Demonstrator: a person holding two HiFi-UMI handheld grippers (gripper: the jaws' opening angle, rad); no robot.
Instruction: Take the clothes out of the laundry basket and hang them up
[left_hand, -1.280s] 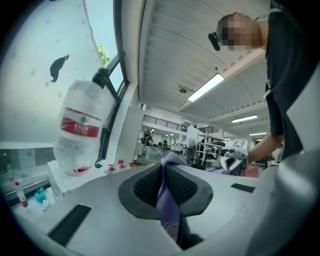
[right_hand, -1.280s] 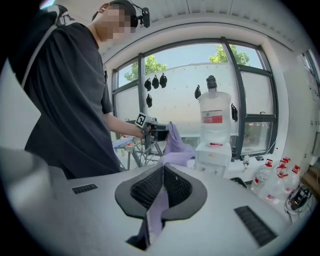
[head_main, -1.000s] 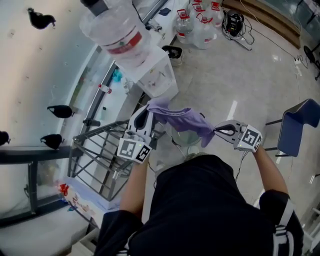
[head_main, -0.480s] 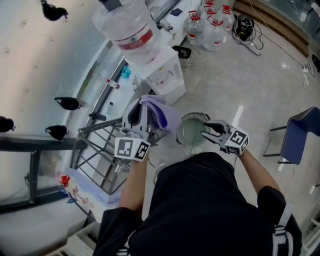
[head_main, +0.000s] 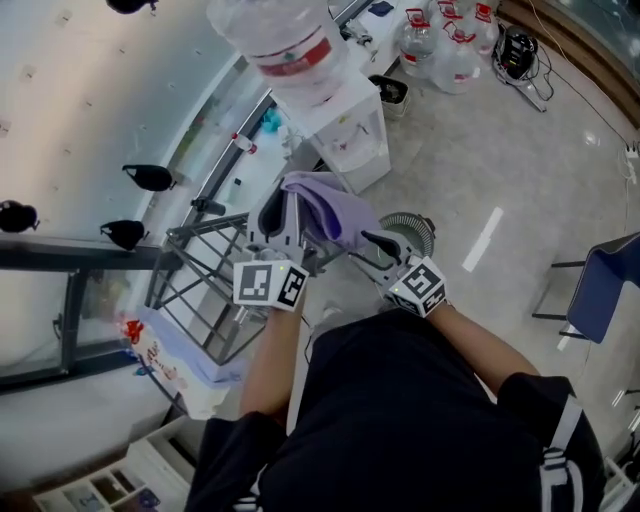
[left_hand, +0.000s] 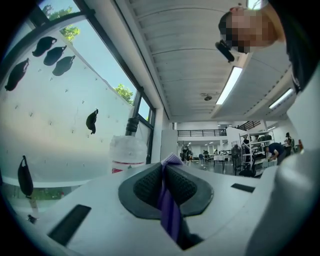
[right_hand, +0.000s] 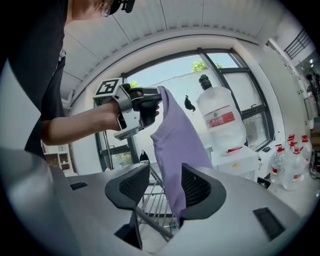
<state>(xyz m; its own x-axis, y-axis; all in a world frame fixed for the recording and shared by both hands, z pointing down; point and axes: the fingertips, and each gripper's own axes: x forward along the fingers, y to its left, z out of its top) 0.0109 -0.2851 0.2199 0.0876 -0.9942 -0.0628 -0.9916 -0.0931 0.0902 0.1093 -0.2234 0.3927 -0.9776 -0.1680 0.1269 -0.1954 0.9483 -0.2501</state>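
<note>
The left gripper (left_hand: 165, 184) is clenched on a thin fold of the soft purple knit cloth (head_main: 335, 210), pinched between its dark, cross-hatched rubber pads. It holds the cloth up above the thin grey metal bars of the drying rack (head_main: 205, 290). The right gripper (right_hand: 167, 187) is released: its jaws have just been opening, and the cloth's ribbed-hemmed loose end hangs limp in the gap between them, close by one pad but not squeezed, while the round laundry basket (head_main: 420, 232) with its ribbed rim stands on the glossy floor just behind.
</note>
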